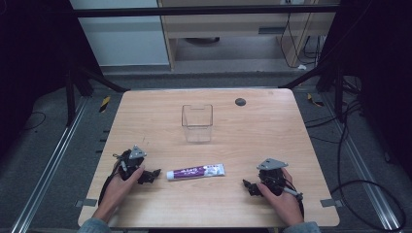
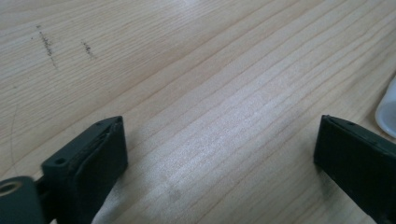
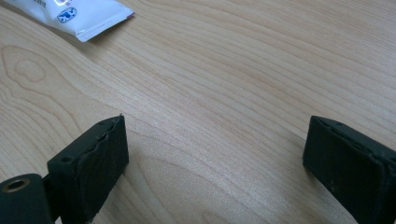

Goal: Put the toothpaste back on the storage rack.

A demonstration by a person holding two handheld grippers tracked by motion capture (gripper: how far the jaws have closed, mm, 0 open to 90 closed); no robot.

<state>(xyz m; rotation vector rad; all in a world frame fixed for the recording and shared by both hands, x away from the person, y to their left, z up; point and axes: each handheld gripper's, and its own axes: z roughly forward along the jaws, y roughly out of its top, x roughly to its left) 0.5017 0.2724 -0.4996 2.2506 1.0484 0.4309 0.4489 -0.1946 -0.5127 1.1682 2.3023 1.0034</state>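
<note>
A purple and white toothpaste tube (image 1: 196, 171) lies flat near the table's front, its cap end pointing left. Its white cap (image 2: 387, 112) shows at the right edge of the left gripper view, and its flat crimped end (image 3: 79, 16) at the top left of the right gripper view. A clear plastic cup (image 1: 197, 122) stands upright behind the tube, mid-table. My left gripper (image 1: 151, 175) rests on the wood just left of the cap, jaws wide apart and empty (image 2: 219, 154). My right gripper (image 1: 248, 186) rests right of the tube, open too, with bare wood between its jaws (image 3: 215, 149).
A small dark round disc (image 1: 240, 101) sits near the far edge of the wooden table (image 1: 145, 116). Black frame legs, cables and a cabinet stand beyond the table. Faint pencil marks (image 2: 46, 44) show on the wood ahead of the left gripper.
</note>
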